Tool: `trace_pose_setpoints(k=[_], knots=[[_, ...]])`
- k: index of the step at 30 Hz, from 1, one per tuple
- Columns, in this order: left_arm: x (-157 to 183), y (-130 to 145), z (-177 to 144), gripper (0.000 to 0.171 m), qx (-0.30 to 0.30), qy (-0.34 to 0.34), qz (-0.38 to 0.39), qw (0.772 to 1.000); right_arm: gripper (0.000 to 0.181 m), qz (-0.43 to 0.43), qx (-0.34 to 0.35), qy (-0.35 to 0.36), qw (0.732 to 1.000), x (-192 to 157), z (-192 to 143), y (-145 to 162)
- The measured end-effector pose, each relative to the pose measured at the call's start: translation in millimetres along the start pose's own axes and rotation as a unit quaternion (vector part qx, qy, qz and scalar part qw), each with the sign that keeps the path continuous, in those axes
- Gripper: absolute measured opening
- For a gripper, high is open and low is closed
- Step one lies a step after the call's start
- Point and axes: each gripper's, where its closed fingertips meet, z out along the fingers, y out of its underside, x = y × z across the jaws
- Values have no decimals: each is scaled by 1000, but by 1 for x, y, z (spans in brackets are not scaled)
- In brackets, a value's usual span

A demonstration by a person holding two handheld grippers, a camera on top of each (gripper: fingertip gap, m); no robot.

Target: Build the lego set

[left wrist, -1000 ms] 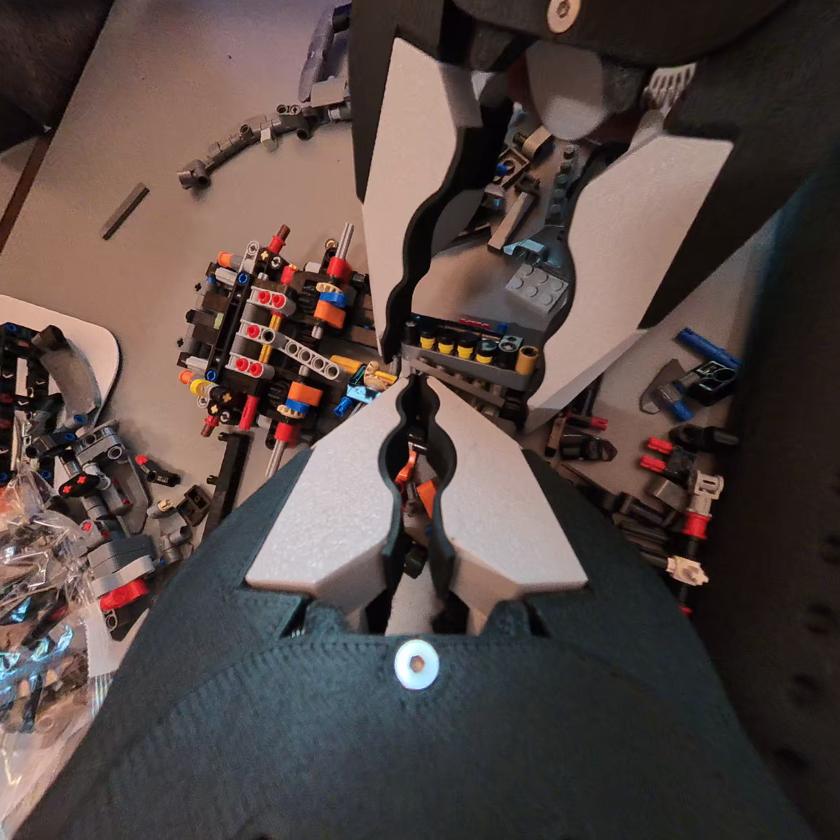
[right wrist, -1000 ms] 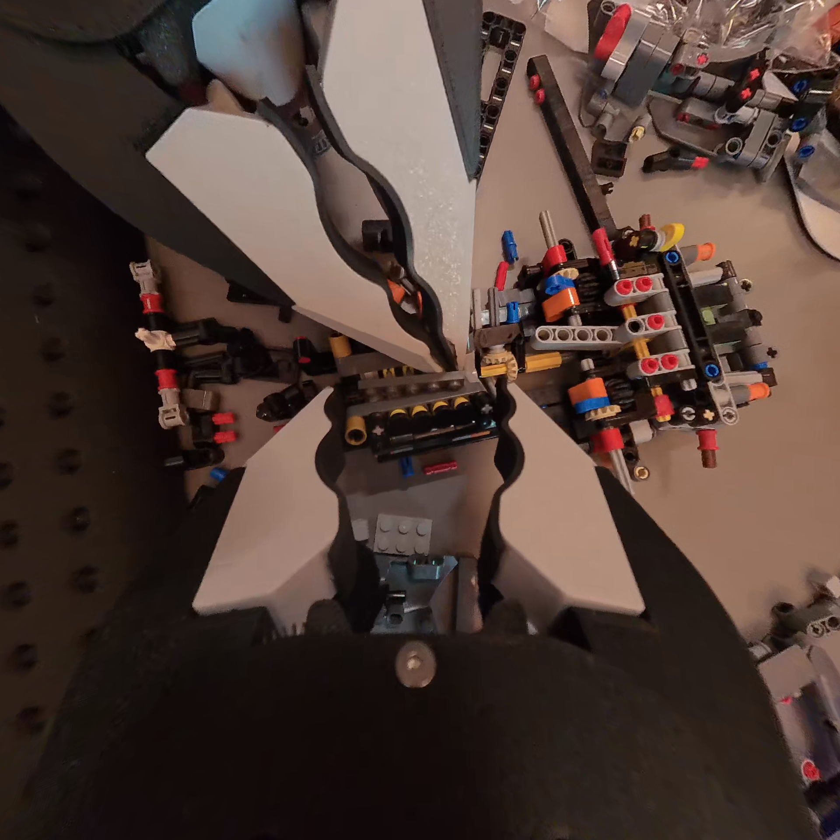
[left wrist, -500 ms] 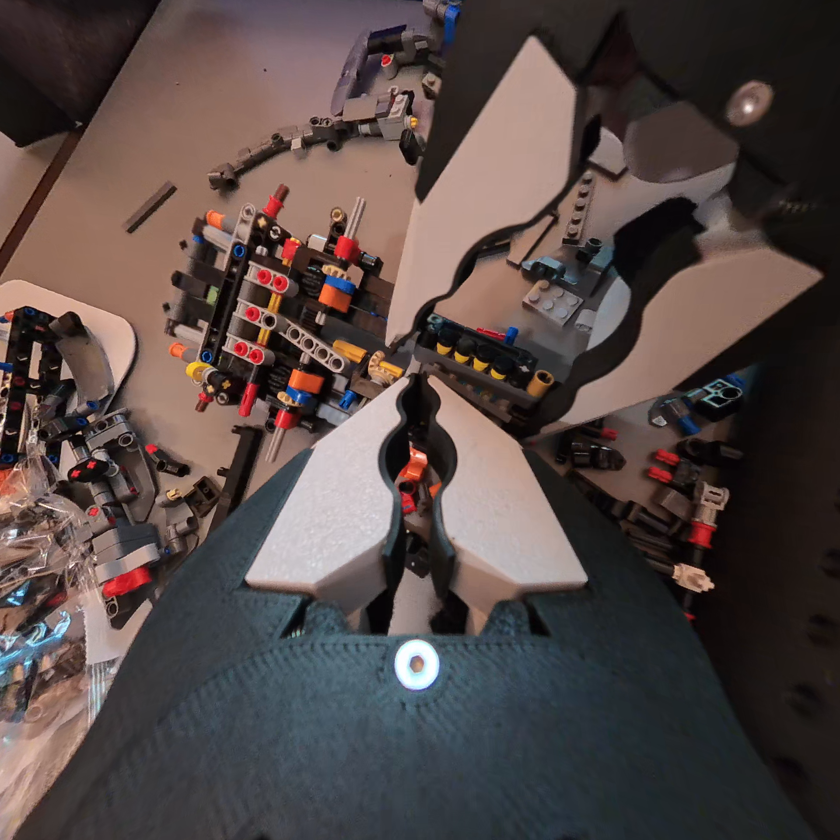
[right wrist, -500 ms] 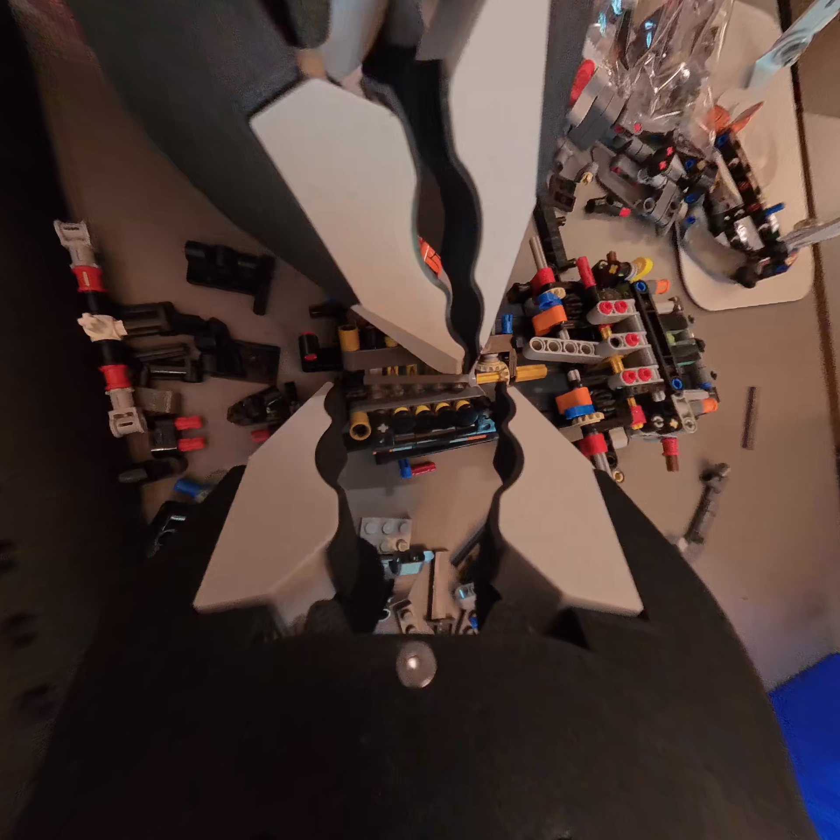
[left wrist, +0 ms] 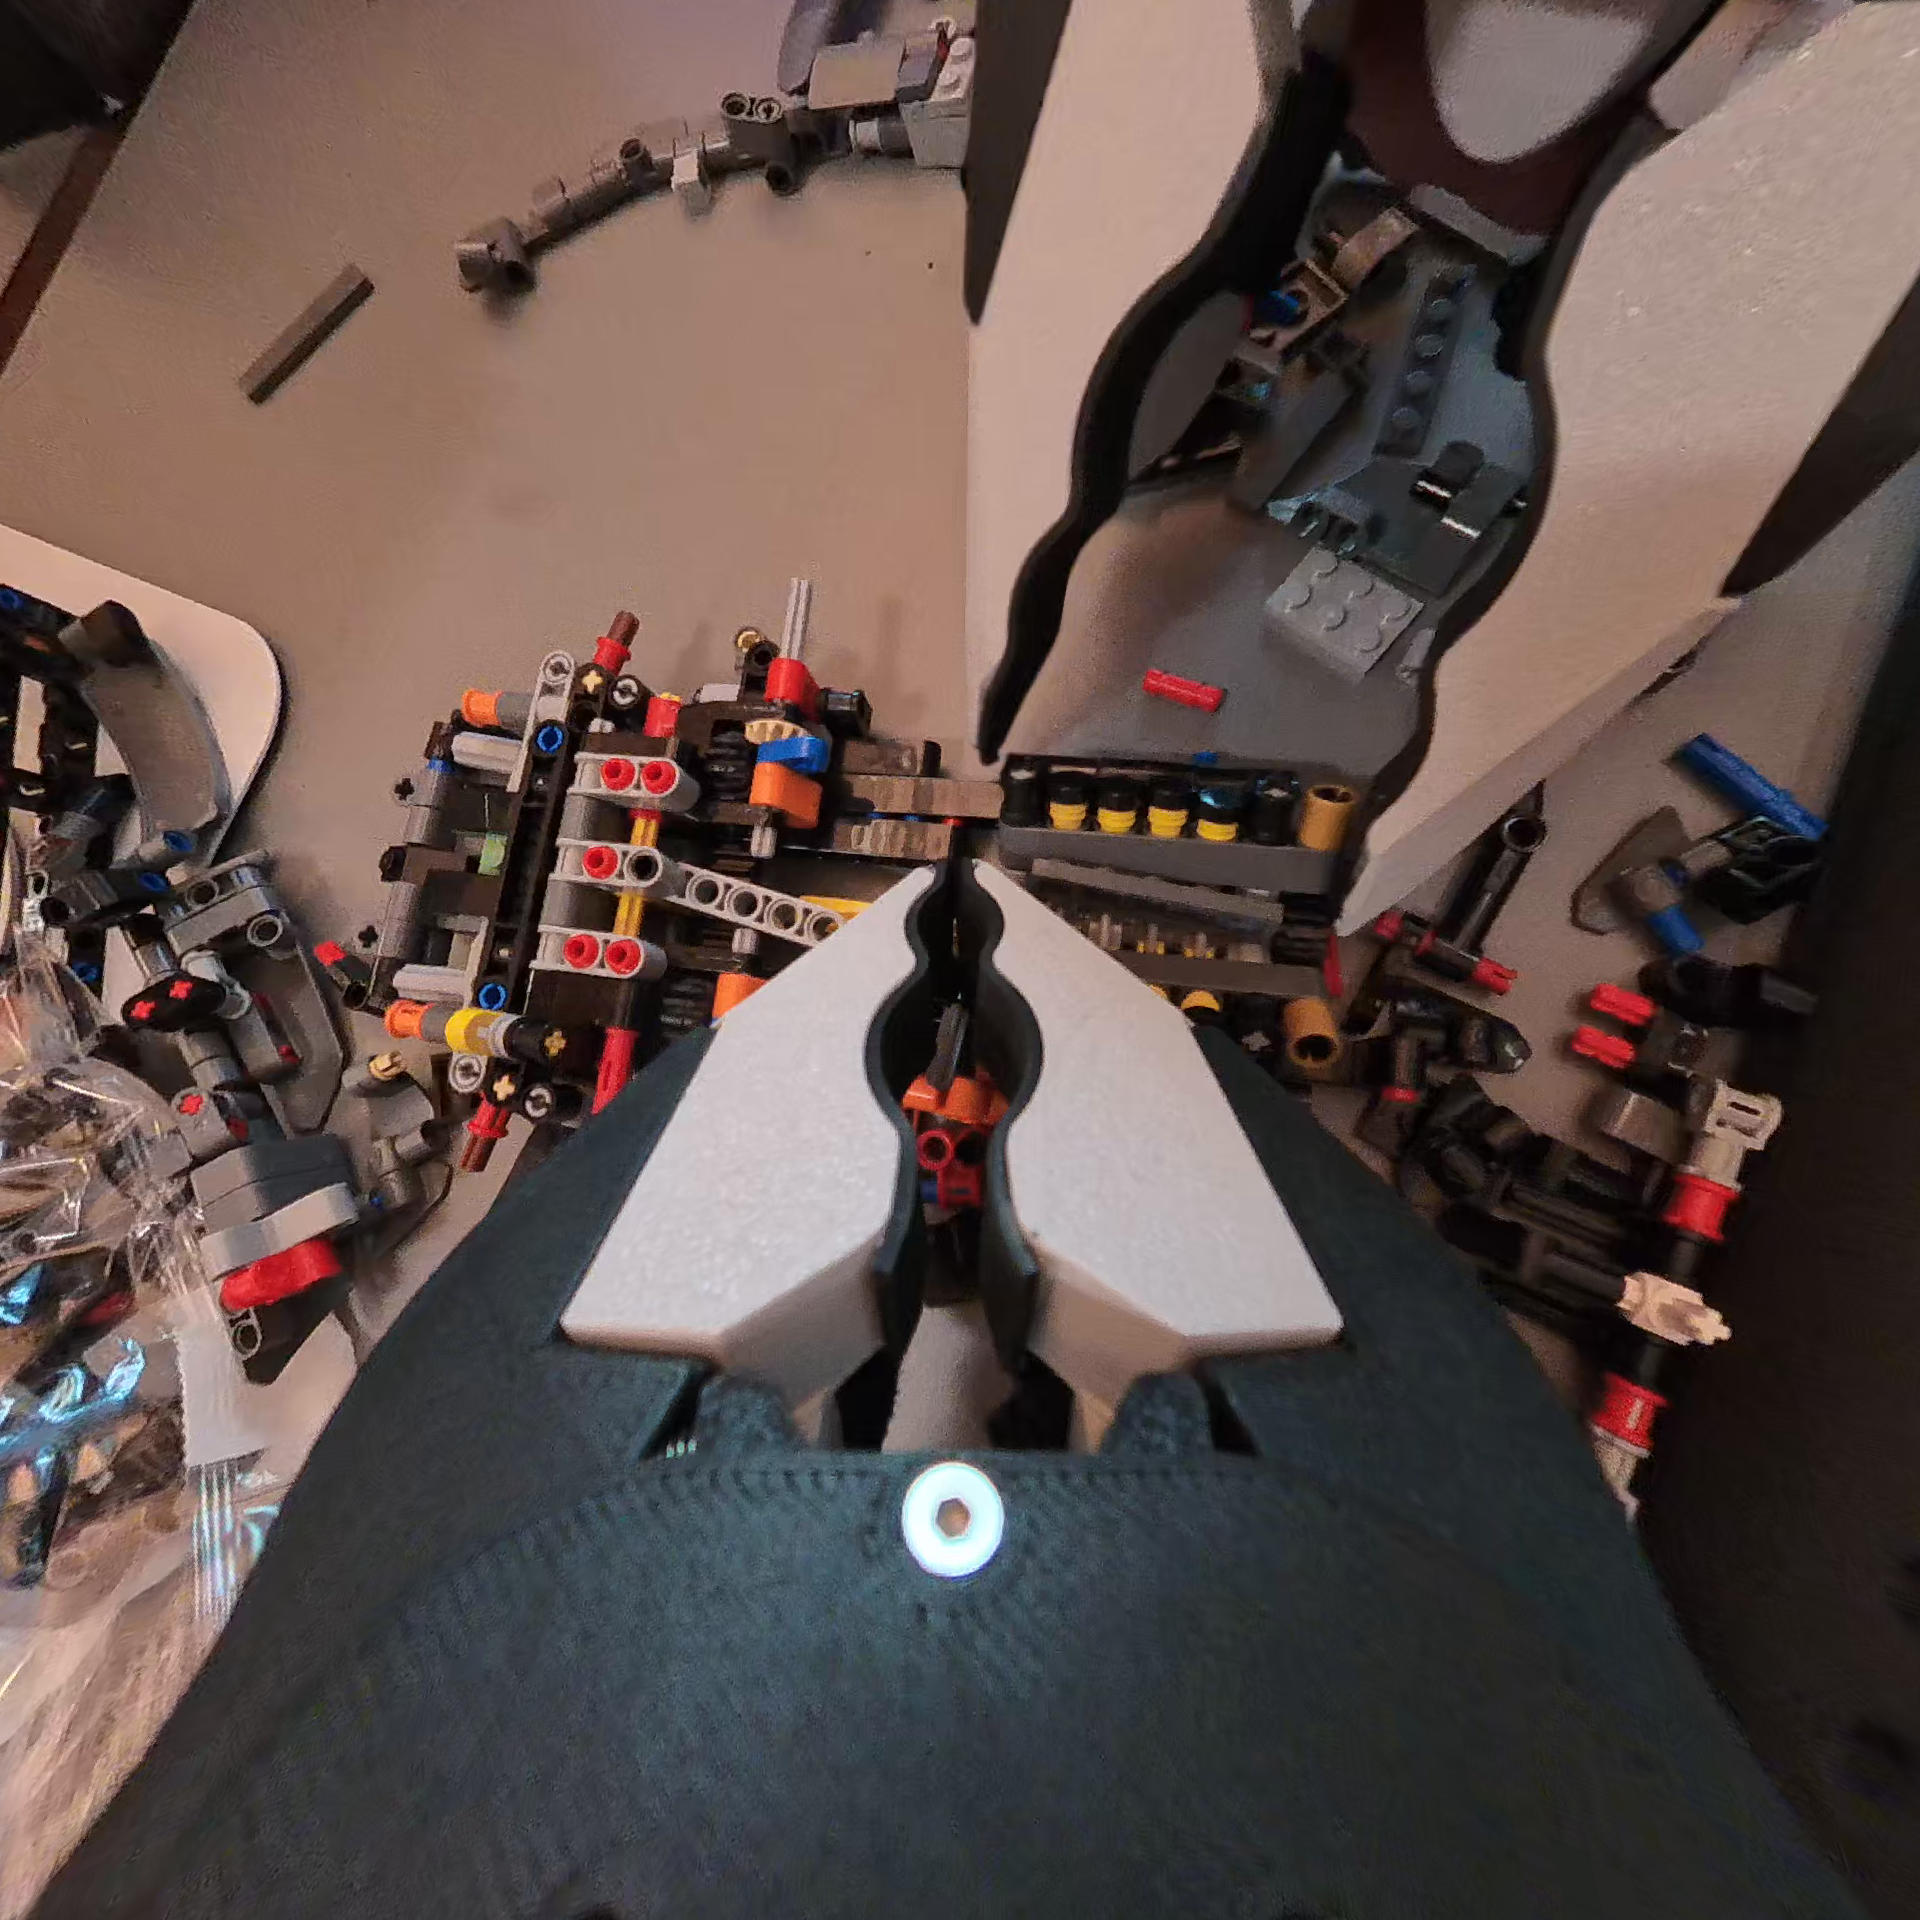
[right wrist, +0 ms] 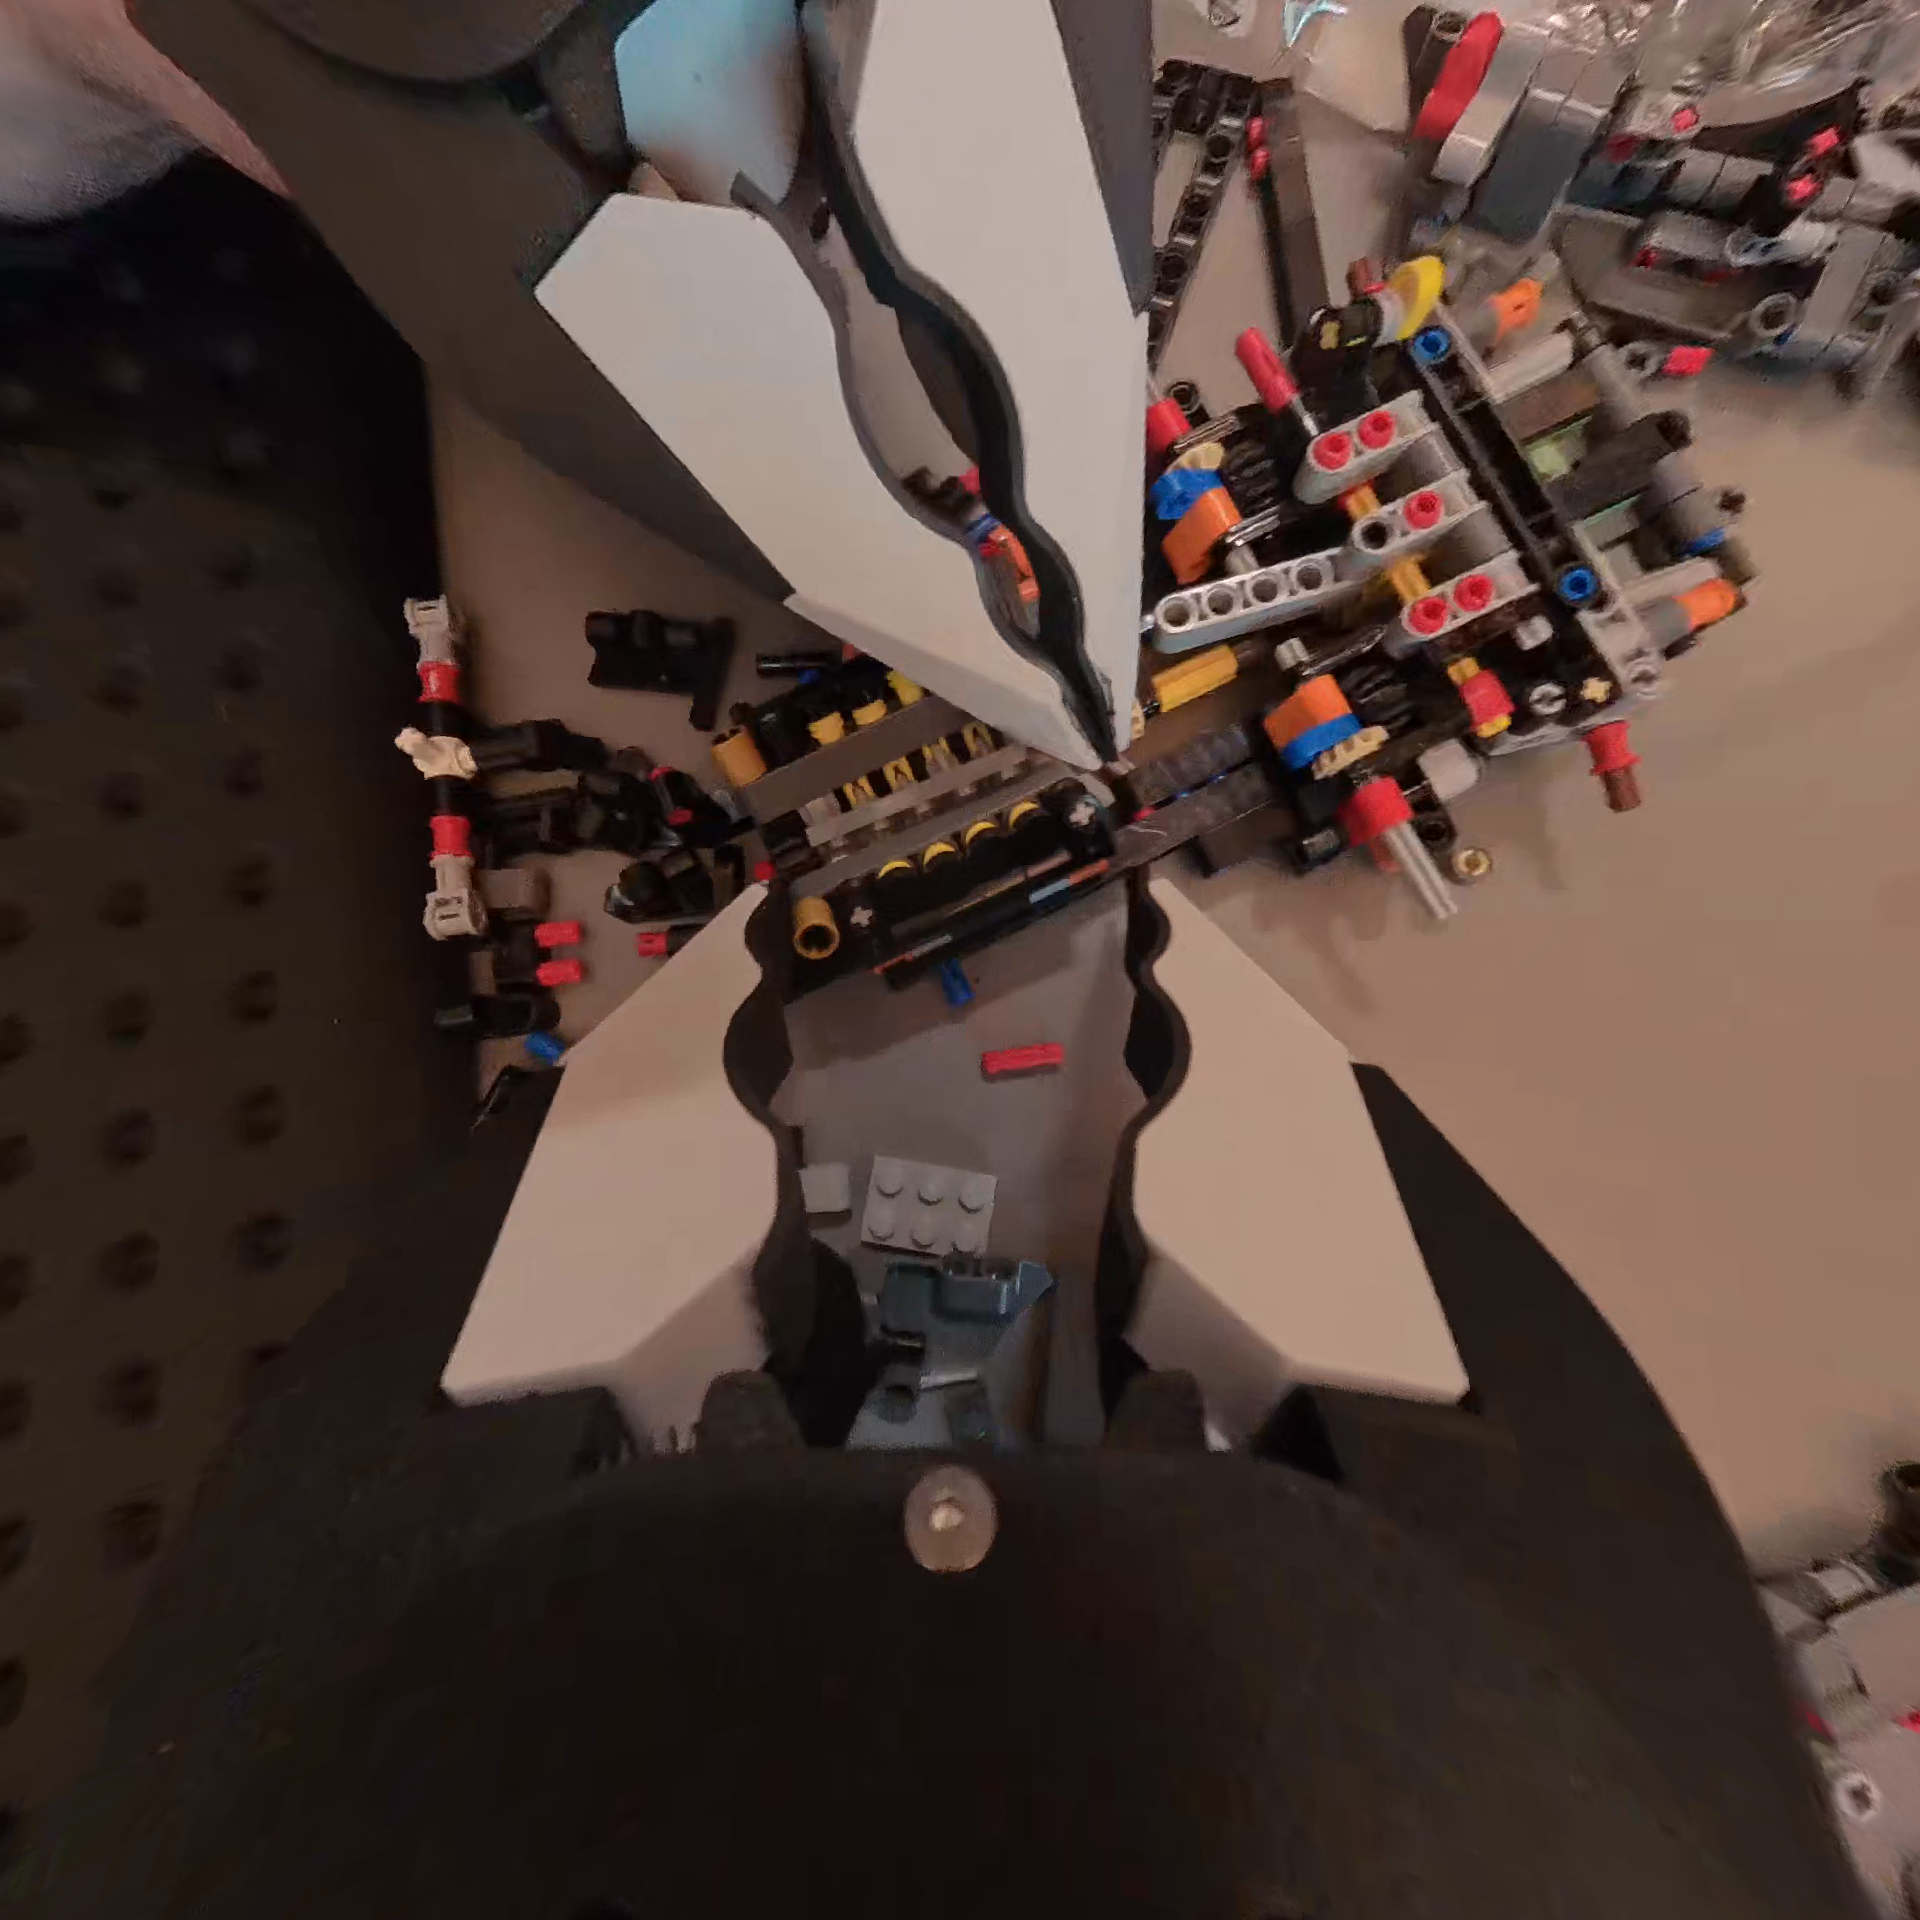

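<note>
The partly built lego model (left wrist: 644, 873) lies on the grey table, with grey beams and red, orange and yellow parts. Its end block (left wrist: 1174, 821) carries a row of yellow pins; it also shows in the right wrist view (right wrist: 935, 883). My right gripper (right wrist: 951, 894) is open, one finger on each side of that block; it comes in from the top of the left wrist view (left wrist: 1169, 831). My left gripper (left wrist: 951, 878) is shut, its tips on the black beam where block and model meet (right wrist: 1101, 753). A small orange and red piece (left wrist: 951, 1127) sits between its fingers.
Loose black, red and white pins and axles (right wrist: 488, 790) lie beside the block. A grey plate (right wrist: 925, 1210) and a red pin (right wrist: 1023, 1060) lie between my right fingers. A clear bag and grey sub-builds (left wrist: 156, 1091) are on the left, and a grey chain of parts (left wrist: 665, 177) at the back. My two grippers' fingertips are within a few centimetres of each other.
The model and its block have turned on the table, away from the red pin. My right gripper swung about and came back to nearly the same place. My left gripper stayed shut at the joint.
</note>
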Motion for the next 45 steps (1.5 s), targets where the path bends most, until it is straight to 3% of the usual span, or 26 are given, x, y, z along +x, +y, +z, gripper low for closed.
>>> trace_pose_setpoints(k=[3, 9, 11, 19, 21, 28, 32, 39, 41, 45], knots=[[0, -1, 1, 0, -1, 0, -3, 1000, 63, 7, 0, -4, 1000, -1, -2, 1], [0, 0, 1, 0, -4, -5, -7, 1000, 46, 96, 37, -44, 994, -2, -8, -8], [0, 0, 1, 0, -5, -7, -6, 1000, 33, 132, 47, -52, 989, 1, -9, -9], [-2, -1, 0, 0, -2, -13, -9, 1000, 16, 131, 45, -13, 990, 8, -16, -7], [-4, -1, 0, 0, -4, -22, -7, 1000, 2, 119, 55, -1, 991, 9, -19, -11], [-7, -1, 1, 0, -6, -33, -15, 999, 2, 103, 48, 37, 993, 12, -19, -11], [-10, 0, 1, 0, -11, -40, -21, 999, 0, 62, 31, 104, 992, 19, -20, -13], [-9, 0, 2, 0, -9, -36, -30, 999, 0, 51, 28, 163, 985, 29, -26, -15], [-7, 3, 2, 0, -20, -47, -3, 999, 0, 41, 12, 214, 976, 45, -36, -8], [-6, 3, 2, 0, -20, -44, -6, 999, 0, 87, 67, 144, 983, 38, -41, -12]])
